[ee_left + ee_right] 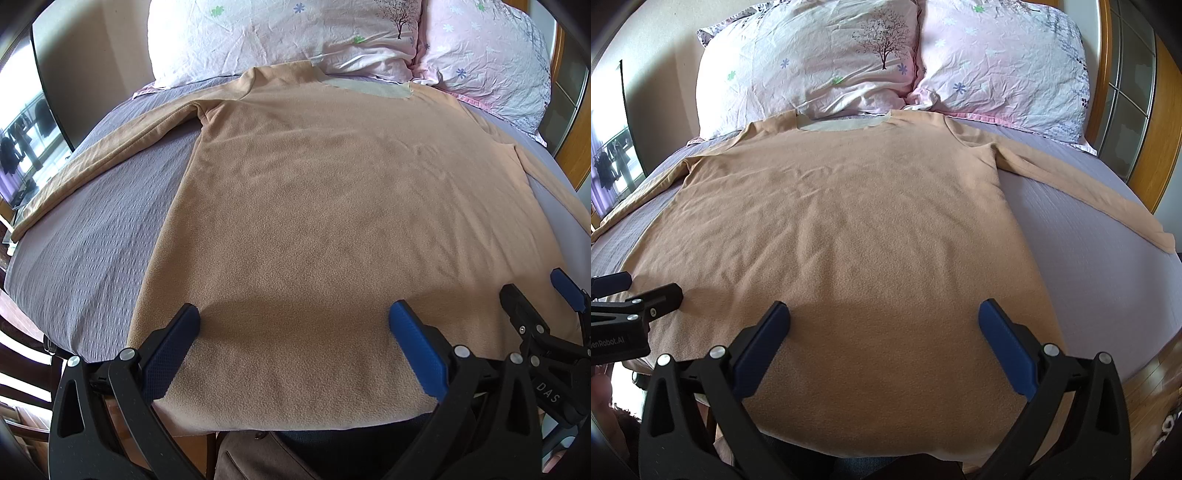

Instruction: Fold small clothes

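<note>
A tan long-sleeved fleece shirt (314,206) lies flat on the bed, collar toward the pillows, both sleeves spread out; it also shows in the right wrist view (849,221). My left gripper (293,317) is open and empty above the shirt's near hem, left of centre. My right gripper (884,317) is open and empty above the hem, right of centre. The right gripper (535,295) shows at the right edge of the left wrist view. The left gripper (639,291) shows at the left edge of the right wrist view.
The shirt rests on a lilac bedspread (96,229), which also shows in the right wrist view (1100,266). Two pink flowered pillows (820,62) (1004,66) lie at the head. A wooden headboard (1167,129) stands at the right. The bed's near edge runs just below the hem.
</note>
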